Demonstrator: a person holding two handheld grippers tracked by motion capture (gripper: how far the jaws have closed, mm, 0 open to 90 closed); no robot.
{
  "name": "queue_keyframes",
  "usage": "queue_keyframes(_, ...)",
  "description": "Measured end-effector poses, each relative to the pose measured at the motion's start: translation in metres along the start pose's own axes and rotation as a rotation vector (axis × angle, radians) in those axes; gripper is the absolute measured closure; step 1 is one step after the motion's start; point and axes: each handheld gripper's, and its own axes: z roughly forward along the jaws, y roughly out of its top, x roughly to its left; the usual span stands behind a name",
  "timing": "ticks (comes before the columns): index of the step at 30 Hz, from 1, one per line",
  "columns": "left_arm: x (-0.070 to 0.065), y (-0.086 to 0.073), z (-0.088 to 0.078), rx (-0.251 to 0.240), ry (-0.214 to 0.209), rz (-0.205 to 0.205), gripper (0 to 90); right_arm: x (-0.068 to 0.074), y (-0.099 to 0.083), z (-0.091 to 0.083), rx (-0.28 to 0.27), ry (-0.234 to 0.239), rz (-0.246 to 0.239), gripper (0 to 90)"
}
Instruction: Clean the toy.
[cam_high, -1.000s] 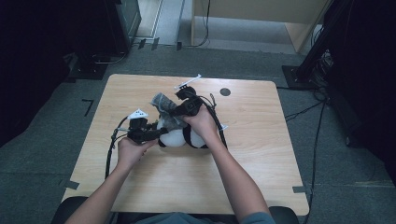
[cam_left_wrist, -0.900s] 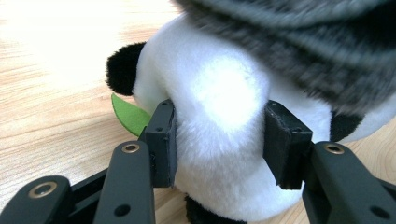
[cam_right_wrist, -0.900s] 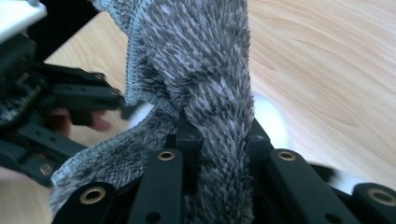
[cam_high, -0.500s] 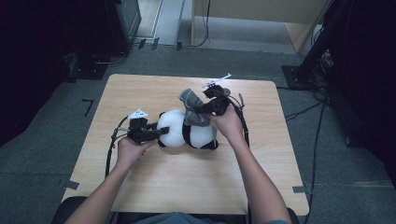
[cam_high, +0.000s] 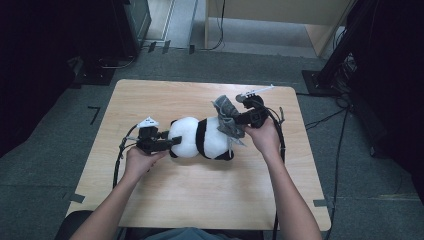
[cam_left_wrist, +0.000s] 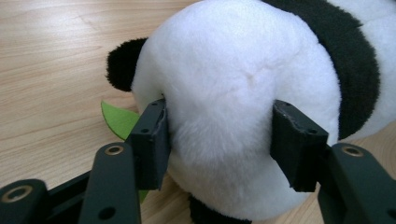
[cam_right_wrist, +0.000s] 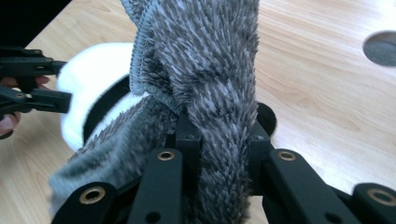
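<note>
Hands apart: right claw (cam_high: 239, 120) clamping grey cloth (cam_high: 227, 120).

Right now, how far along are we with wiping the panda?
Done: the right gripper is clamped on the grey cloth at the plush panda's rear end. In hand: the left gripper brackets the head, and its jaws have just been opening. Left: I can't tell how much has been wiped.

High view looking down at table (cam_high: 165, 200), gripper views close, all sharing panda (cam_high: 200, 137)
</note>
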Motion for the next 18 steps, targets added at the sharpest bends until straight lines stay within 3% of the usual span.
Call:
queue_keyframes(7, 0.005, 0.0, 0.003, -0.001, -0.03, -0.039, 31.0, -0.012, -0.016, -0.001, -0.023, -0.009, 0.042, 75.5)
queue_keyframes(11, 0.004, -0.001, 0.003, -0.023, -0.028, -0.003, 29.5, -0.019, -0.027, 0.002, -0.006, -0.032, 0.062, 76.0)
queue_keyframes(15, 0.004, -0.001, 0.003, -0.044, -0.034, -0.004, 29.4, -0.018, -0.038, 0.014, -0.004, -0.054, 0.071, 76.7)
queue_keyframes(18, 0.003, -0.001, 0.003, -0.053, -0.037, -0.012, 29.4, -0.022, -0.043, 0.018, -0.032, -0.038, 0.099, 76.9)
